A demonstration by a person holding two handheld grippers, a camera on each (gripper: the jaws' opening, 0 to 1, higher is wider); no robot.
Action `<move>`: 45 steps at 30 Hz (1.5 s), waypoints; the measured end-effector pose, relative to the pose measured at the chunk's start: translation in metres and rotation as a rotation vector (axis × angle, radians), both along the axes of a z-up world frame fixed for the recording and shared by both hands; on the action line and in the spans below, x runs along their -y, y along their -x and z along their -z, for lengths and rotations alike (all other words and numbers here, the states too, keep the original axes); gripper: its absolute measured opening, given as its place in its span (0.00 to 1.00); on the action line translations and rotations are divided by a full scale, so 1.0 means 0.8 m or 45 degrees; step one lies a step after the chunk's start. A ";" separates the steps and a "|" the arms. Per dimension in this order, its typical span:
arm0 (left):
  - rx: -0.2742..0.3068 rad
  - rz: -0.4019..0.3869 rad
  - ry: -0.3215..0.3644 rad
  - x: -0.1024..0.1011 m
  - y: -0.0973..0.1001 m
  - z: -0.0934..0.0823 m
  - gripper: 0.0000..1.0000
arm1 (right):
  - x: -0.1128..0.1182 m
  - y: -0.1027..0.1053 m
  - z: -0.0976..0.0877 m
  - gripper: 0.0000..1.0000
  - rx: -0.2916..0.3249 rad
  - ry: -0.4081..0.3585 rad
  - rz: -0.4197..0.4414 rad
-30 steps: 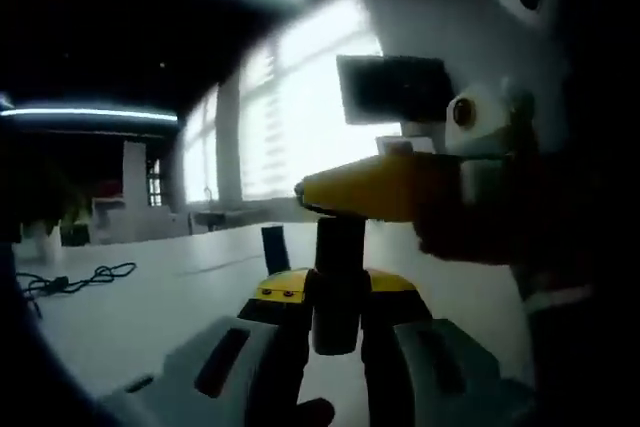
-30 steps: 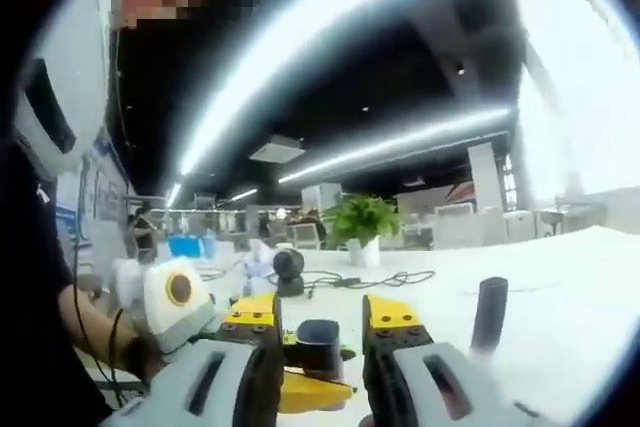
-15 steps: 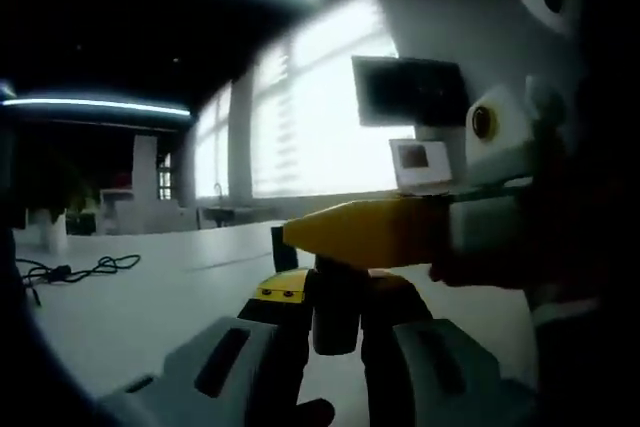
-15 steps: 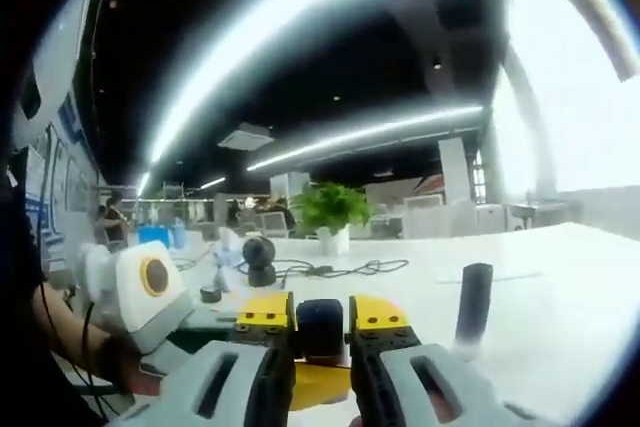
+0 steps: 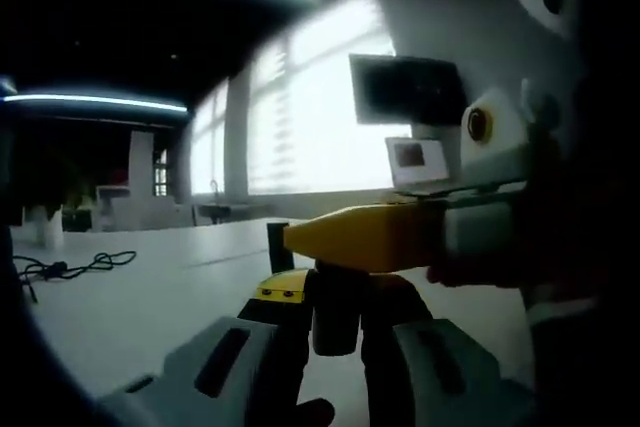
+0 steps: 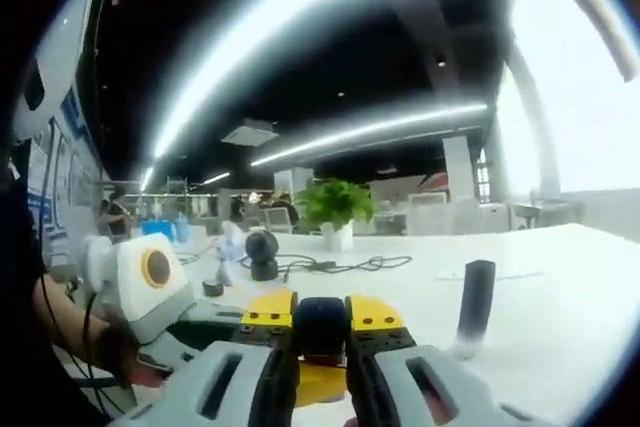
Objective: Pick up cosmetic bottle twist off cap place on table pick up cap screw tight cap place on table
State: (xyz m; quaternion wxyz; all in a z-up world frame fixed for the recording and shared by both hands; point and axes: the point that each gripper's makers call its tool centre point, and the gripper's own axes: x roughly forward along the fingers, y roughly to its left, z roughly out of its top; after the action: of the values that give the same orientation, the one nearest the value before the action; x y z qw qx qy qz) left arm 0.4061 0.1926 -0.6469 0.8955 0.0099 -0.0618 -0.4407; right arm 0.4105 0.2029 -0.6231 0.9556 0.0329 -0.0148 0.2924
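In the left gripper view my left gripper (image 5: 338, 295) is shut on a dark cosmetic bottle (image 5: 338, 312), held upright between the jaws. The right gripper's yellow jaw (image 5: 365, 237) reaches in from the right across the bottle's top. In the right gripper view my right gripper (image 6: 321, 313) is shut on the bottle's dark round cap (image 6: 321, 323). The left gripper (image 6: 150, 287), white with an orange dot, sits below and to the left, held by a hand.
A second slim dark bottle (image 6: 474, 299) stands on the white table (image 6: 560, 287); it is also in the left gripper view as the slim bottle (image 5: 277, 246). A potted plant (image 6: 333, 212), a black cable (image 6: 340, 265) and small dark items lie farther back. A laptop (image 5: 415, 162) stands at the right.
The right gripper's jaws have closed in from either side onto the cap. Both views shifted slightly with the hands; the left gripper still holds the bottle.
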 end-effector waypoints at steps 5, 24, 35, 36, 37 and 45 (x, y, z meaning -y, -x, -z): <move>-0.013 0.022 0.005 0.000 0.002 0.001 0.09 | -0.003 0.003 0.001 0.11 0.006 0.025 -0.038; -0.073 0.282 0.031 -0.004 0.031 0.000 0.08 | -0.019 0.033 0.000 0.11 -0.008 0.062 -0.292; -0.101 0.491 0.062 0.000 0.061 -0.009 0.08 | -0.026 0.059 -0.010 0.11 -0.020 0.041 -0.494; -0.105 0.504 0.066 0.001 0.062 -0.010 0.08 | -0.025 0.061 -0.010 0.11 -0.021 0.039 -0.509; -0.111 0.516 0.070 0.002 0.064 -0.010 0.08 | -0.025 0.062 -0.011 0.11 -0.025 0.037 -0.522; -0.142 0.669 0.063 0.008 0.091 -0.009 0.08 | -0.029 0.091 -0.010 0.11 -0.016 0.091 -0.723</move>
State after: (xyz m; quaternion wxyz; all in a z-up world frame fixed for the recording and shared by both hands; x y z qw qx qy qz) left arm 0.3332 0.1865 -0.6395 0.7525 -0.0526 -0.0235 -0.6561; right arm 0.3378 0.2264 -0.6154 0.8360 0.0038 0.0111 0.5486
